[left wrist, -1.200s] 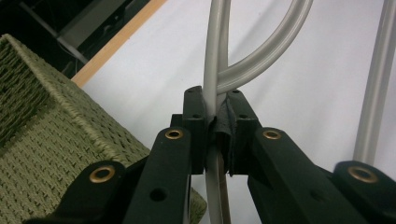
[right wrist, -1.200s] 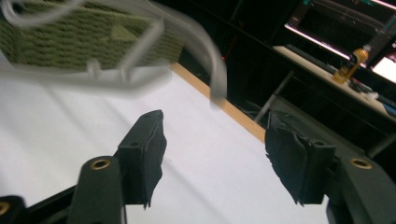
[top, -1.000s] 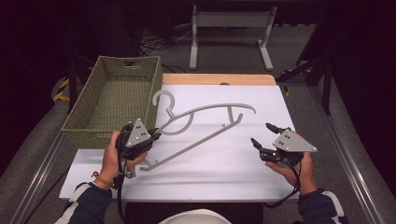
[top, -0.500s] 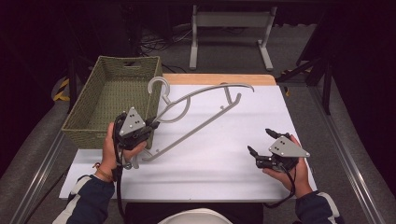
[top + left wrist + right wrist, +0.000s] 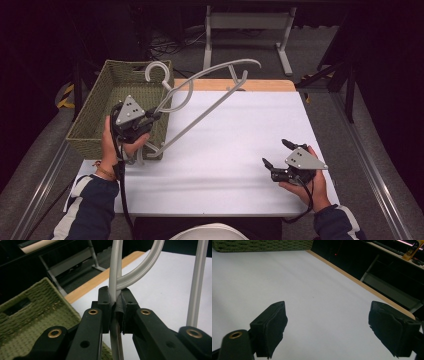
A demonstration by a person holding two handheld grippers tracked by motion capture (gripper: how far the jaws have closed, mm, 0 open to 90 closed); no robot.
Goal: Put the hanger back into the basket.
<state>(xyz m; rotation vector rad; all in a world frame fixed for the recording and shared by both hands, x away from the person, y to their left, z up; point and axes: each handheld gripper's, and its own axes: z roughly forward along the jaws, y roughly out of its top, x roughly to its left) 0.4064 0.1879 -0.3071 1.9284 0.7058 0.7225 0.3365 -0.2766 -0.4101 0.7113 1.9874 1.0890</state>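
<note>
- Clamping the grey hanger [image 5: 200, 107] with the left gripper [image 5: 152, 117], pads pressed tight on the thin wire where the neck meets the curved shoulder [image 5: 115, 306].
- Holding the hanger tilted, clear of the sheet for most of its length: hook [image 5: 156, 72] standing over the far right corner of the green woven basket [image 5: 95, 130], one shoulder tip reaching out past the far wooden edge of the table [image 5: 260, 85], lower end hanging down beside the basket's near right corner.
- Showing, in the left gripper view, the wire running straight up between the two black jaws, a second grey bar of the hanger [image 5: 197, 290] standing to the right, the basket's weave [image 5: 32, 312] lying low at the left.
- Resting the right gripper [image 5: 275, 155] low over the white sheet [image 5: 235, 145] near its right front part, well apart from the hanger, carried in the right hand [image 5: 310, 182].
- Standing spread wide, the right jaws having just been opening, with bare white sheet [image 5: 324, 302] between the pads and no object pinched.
- Gripping the left tool from below with the left hand [image 5: 117, 147], cable trailing down past the sleeve.
</note>
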